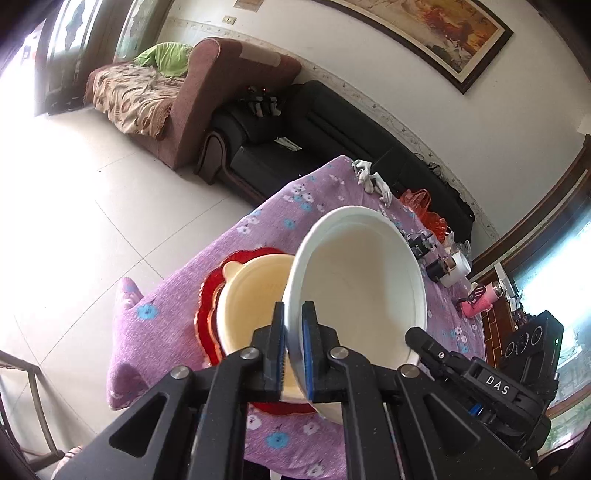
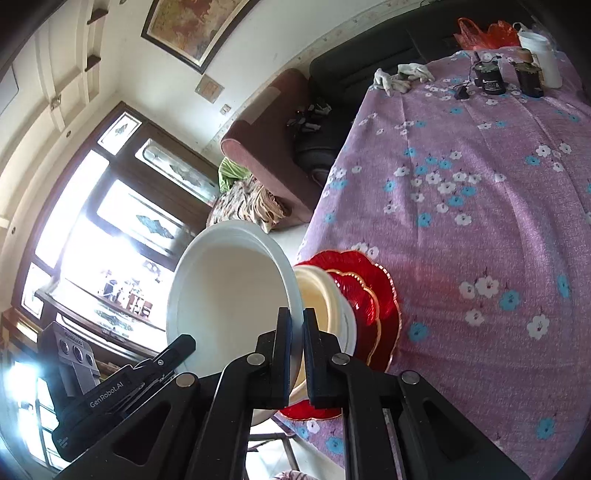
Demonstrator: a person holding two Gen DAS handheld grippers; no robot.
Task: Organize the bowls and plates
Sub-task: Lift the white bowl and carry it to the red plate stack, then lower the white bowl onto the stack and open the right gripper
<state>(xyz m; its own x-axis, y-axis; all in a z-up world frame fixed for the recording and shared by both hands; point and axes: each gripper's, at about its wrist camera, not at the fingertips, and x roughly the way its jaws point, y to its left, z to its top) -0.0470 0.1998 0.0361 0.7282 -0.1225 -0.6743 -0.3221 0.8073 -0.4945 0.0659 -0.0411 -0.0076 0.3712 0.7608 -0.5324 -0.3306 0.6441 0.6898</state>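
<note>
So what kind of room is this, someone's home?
Most likely a home living room: a maroon sofa beside a black sofa, a large framed painting on the wall, and a table under a floral purple cloth holding household dishes.

**What the two views leave out**

The white bowl (image 1: 354,280) covers the right part of the cream bowl (image 1: 255,295), and the red plate (image 1: 207,314) shows only as a scalloped rim around that. Whether the white bowl touches the cream bowl cannot be told. The white bowl's base is hidden behind the gripper bodies at the bottom edge of both views. The dark sofa (image 1: 314,125) is cut off by the counter (image 1: 177,332). Small dark items (image 2: 491,77) at the counter's far end are too small to name. The window (image 2: 110,229) is washed out.
</note>
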